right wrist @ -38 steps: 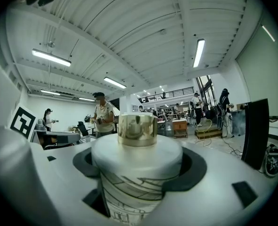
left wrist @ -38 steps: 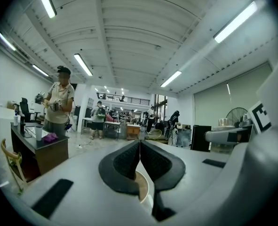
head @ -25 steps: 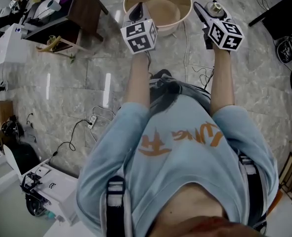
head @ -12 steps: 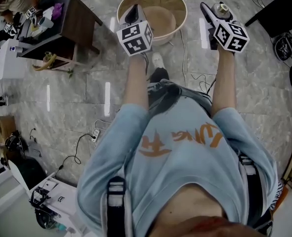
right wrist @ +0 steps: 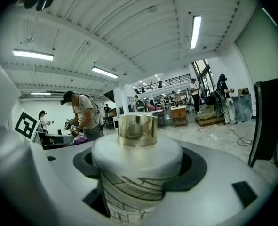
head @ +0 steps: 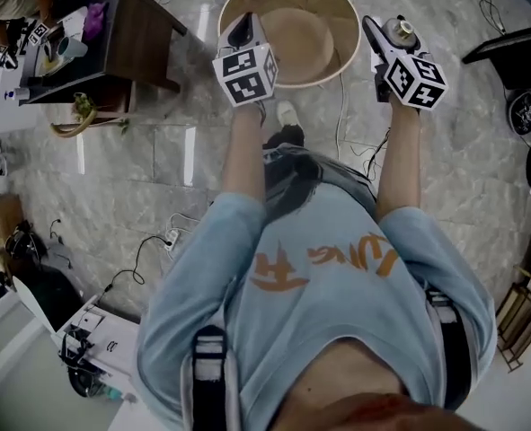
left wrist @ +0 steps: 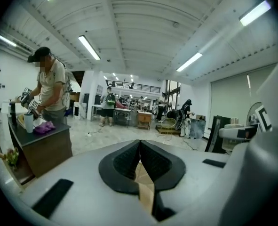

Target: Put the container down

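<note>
Marble floor [head: 139, 169], open workshop. Left gripper [left wrist: 139, 147] is clenched with nothing held. Right gripper [head: 386, 36] is grasping the container [right wrist: 136, 168], a white jar with a gold cap, upright in the air just right of the round table [head: 335, 7]. It is not yet set down. To do it well: bring the jar over bare table top, clear of the tan dish [head: 292, 34]. Lower it upright till the base sits flat, then release and back straight out. It looks tall, so it may tip if let go early. Desk [head: 135, 30] is far left, likely not involved.
</note>
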`<state>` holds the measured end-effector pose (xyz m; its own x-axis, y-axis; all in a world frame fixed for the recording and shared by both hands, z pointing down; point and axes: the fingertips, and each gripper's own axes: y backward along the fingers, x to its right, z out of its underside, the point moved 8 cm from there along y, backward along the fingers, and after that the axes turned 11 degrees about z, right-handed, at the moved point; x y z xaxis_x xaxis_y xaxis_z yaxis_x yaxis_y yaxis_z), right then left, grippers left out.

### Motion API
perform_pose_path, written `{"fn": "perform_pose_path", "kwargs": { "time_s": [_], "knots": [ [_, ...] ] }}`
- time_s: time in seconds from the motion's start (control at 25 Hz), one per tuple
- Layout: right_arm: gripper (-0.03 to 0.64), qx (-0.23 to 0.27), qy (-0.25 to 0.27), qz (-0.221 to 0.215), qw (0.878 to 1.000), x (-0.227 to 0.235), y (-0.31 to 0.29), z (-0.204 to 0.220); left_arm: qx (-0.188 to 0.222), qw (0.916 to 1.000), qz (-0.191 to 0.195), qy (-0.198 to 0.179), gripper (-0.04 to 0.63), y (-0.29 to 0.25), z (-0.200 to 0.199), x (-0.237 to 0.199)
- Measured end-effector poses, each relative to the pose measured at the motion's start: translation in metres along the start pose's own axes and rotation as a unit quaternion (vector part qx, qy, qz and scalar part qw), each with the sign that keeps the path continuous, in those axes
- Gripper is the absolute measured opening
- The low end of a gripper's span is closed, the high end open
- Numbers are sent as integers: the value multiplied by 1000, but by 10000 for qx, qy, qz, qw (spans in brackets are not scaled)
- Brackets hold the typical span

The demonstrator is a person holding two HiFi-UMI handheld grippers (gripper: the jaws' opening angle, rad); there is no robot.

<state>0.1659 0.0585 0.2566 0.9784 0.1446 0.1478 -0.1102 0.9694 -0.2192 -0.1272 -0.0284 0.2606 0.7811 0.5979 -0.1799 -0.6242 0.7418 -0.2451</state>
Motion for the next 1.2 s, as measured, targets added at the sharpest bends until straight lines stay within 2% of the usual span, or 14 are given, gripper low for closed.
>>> {"fn": "perform_pose_path", "kwargs": {
  "time_s": [0.16, 0.32, 0.52, 0.68, 0.96, 1.2],
  "knots": [
    [360, -232, -192, -152, 9994, -18, -78, 12, -262, 9991, -310, 81, 29, -41, -3, -61],
    [360, -325, 20, -325, 9989, -31, -140, 1, -363, 9985, -356, 224, 29, -90, -11, -93],
    [360, -545, 338, -361, 9973, -29, -162, 23, -727, 9971, -62, 237, 29, -129, 17, -91],
    [360, -657, 507, -412, 9957, -22, -179, 35, -846, 9962, 129, 141, 29, -157, 27, -85],
    [360, -1187, 682, -678, 9883, -14, -203, 67, -1129, 9935, 57, 101, 29, -182, 40, -88],
    [360, -1453, 892, -934, 9809, -17, -217, 108, -1471, 9889, 81, 212, 29, -195, 90, -92]
  ]
}}
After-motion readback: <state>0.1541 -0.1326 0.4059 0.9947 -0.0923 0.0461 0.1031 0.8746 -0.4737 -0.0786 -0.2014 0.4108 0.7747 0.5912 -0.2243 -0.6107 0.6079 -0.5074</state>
